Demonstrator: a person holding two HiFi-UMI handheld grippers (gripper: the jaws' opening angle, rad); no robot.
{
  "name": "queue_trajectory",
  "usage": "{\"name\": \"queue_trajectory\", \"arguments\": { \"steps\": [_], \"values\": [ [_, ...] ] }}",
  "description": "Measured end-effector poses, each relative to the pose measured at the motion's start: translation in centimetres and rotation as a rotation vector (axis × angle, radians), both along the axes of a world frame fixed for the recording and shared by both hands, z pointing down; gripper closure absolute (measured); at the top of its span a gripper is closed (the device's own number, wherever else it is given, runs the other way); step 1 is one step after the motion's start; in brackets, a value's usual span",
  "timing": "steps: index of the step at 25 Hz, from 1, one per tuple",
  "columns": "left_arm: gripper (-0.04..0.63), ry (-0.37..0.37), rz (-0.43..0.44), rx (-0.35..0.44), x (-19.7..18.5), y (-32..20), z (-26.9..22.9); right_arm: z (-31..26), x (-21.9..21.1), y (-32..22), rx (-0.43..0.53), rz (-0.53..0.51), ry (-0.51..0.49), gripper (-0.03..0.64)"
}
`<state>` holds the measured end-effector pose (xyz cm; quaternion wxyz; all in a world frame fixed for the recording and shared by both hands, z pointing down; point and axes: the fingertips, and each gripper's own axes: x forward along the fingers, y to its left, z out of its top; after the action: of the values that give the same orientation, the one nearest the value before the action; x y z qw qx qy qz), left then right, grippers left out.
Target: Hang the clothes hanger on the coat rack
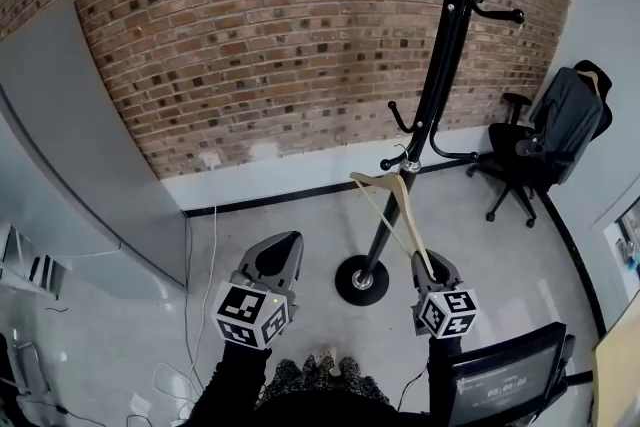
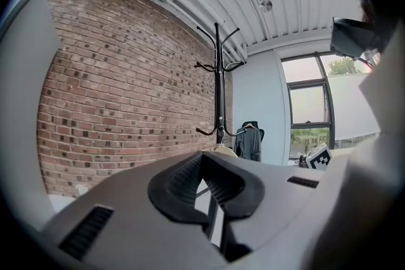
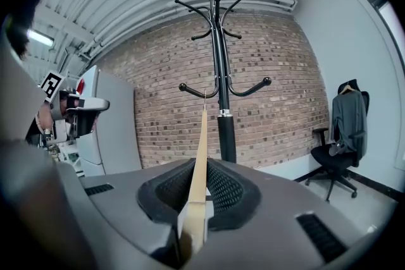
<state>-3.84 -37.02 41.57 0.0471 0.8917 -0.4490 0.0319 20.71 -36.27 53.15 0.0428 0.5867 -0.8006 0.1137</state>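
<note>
The black rack [image 1: 440, 65] stands on a round base [image 1: 360, 280] in front of the brick wall [image 1: 250, 35], with curved hooks near its top and a second ring of hooks lower down the pole.

The right gripper [image 1: 425, 263] is clamped on one arm of the wooden hanger [image 1: 400, 205]. In the right gripper view the jaws press on both sides of the pale wood [image 3: 201, 148], which runs edge-on up from the gripper [image 3: 202, 164] towards the rack [image 3: 221, 85]. The hanger's top sits right beside the pole, level with the lower hooks. Its thin wire hook ends just under the lower arm left of the pole (whether it touches that arm cannot be told). The rest of the hanger slants down and away from the pole, above the base.

The left gripper [image 1: 290, 243] is held low, left of the base and apart from the hanger. In its own view the jaw tips meet with nothing between them [image 2: 202, 158], and the rack [image 2: 218, 85] rises straight ahead.

Right of the rack, against the far wall, stands an office chair [image 1: 530, 160] with a dark jacket [image 1: 570, 110] draped over its back.
</note>
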Motion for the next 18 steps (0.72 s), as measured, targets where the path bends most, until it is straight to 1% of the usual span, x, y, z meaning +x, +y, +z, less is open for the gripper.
{"name": "queue_trajectory", "arguments": {
  "steps": [6, 14, 18],
  "values": [
    [0.589, -0.005, -0.004, -0.006, -0.1, -0.1, 0.2, 1.7, 0.1, -0.1, -0.029, 0.004, -0.037, 0.558],
    [0.589, -0.011, -0.005, -0.011, -0.4, -0.2, 0.6, 3.0, 0.1, -0.6, -0.042, -0.019, -0.017, 0.557],
    [0.589, -0.022, -0.005, -0.015, -0.5, -0.2, 0.7, 3.1, 0.0, -0.9, -0.047, -0.02, -0.042, 0.557]
  ]
}}
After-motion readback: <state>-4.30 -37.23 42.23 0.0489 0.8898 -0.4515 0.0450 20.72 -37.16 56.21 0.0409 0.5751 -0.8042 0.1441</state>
